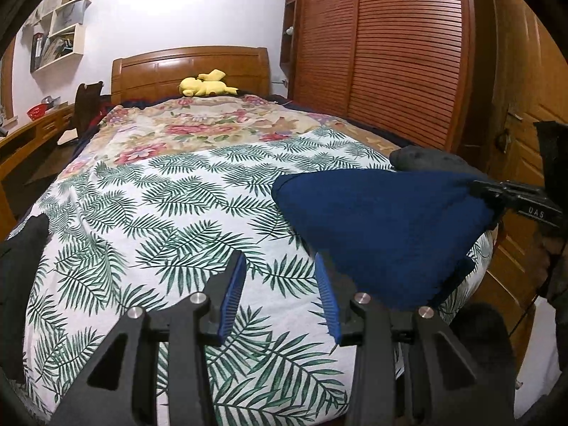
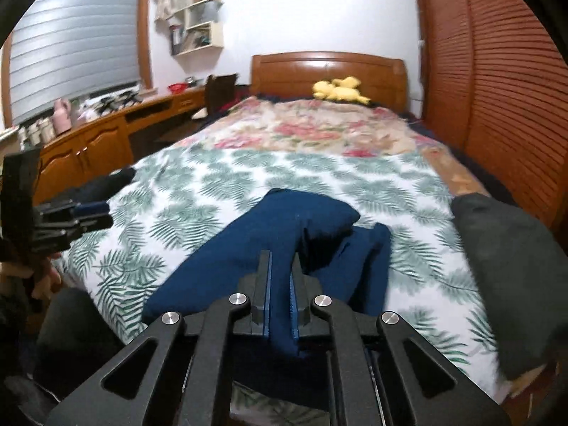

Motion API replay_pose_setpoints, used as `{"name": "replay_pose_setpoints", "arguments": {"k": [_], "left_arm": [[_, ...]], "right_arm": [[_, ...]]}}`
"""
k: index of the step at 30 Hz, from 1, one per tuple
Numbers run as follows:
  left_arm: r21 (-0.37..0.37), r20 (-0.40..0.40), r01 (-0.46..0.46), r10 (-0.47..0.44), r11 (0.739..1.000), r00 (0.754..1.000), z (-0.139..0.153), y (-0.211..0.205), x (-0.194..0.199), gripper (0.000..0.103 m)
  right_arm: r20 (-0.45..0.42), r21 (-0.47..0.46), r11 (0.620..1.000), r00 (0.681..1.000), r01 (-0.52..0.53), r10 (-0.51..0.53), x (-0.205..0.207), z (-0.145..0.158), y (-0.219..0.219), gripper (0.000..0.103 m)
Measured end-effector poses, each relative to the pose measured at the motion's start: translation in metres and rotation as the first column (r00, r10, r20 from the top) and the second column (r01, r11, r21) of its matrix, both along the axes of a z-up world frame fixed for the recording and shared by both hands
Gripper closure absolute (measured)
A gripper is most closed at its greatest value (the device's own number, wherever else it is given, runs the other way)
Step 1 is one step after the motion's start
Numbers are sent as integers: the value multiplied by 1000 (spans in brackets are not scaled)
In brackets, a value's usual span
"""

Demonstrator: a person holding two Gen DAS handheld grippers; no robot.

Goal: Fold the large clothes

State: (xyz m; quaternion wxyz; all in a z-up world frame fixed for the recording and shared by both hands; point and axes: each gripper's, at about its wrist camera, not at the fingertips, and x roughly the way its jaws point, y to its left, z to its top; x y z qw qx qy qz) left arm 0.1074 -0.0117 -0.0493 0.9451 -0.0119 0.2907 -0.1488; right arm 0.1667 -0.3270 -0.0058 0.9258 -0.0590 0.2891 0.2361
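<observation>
The right gripper (image 2: 281,280) pinches the blue garment (image 2: 248,245) to lift an edge off the bed (image 2: 177,184) (probably for folding); the left gripper (image 1: 280,291) waits with jaws apart, empty.

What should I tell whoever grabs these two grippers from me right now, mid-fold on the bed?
Right gripper: shut on the navy garment, pinching a fold of it and lifting it off the bed.
Left gripper: open, nothing between its pads, hovering over the leaf-print sheet beside the navy garment.
A dark grey garment lies at the bed's right edge, and more dark cloth at the left edge.
Done: one grip on the navy piece. No finished fold shows.
Left: probably take a second corner with the left gripper, spread the piece flat, fold it, then the dark garments.
</observation>
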Motion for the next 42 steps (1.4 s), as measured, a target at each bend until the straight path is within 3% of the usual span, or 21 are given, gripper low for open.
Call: {"name": "replay_pose_setpoints", "arguments": {"k": [3,6,9,12,13,20,30,34,38,42], "left_arm": [[2,1,15,-15,1000,1000,0,-6,0,64],[5,0,26,-26,1000,1000,1,-11,0,64],[9,-1,33,-33,999,999,1,-14,-1,64],[12,0,41,-41,999,999,2,-18,-1,64],[13,1,43,-43,999,999,2,-19,-1,63],[13,-1,50,-50,999,999,1,-21,1,63],[12,-14,40,-40,999,999,-4,-12,5,62],[11,-28,47,-47,999,999,-11,-10,11,62],[-7,-36,70,-70,998,997,-18,-11,17,62],[-14,-32,129,-129,992,991,-19,-23,35,62]], "right_arm": [[-14,-30,995,995,96,-96,-6,-9,-30,98],[-133,-45,989,981,138,-143,-2,-46,-52,96],[-173,-72,984,970,160,-171,-2,-64,-54,94],[-132,-93,975,968,200,-211,-4,-57,-54,78],[-128,-82,976,969,203,-213,-4,-53,-56,74],[-94,-11,997,992,83,-83,-3,-27,-15,71],[-148,-2,995,984,-102,101,-3,-50,74,71],[-200,-33,995,976,-95,86,-2,-75,79,71],[-178,-31,999,984,-34,28,-8,-71,52,70],[-164,-85,995,984,57,-71,-14,-66,19,50]]}}
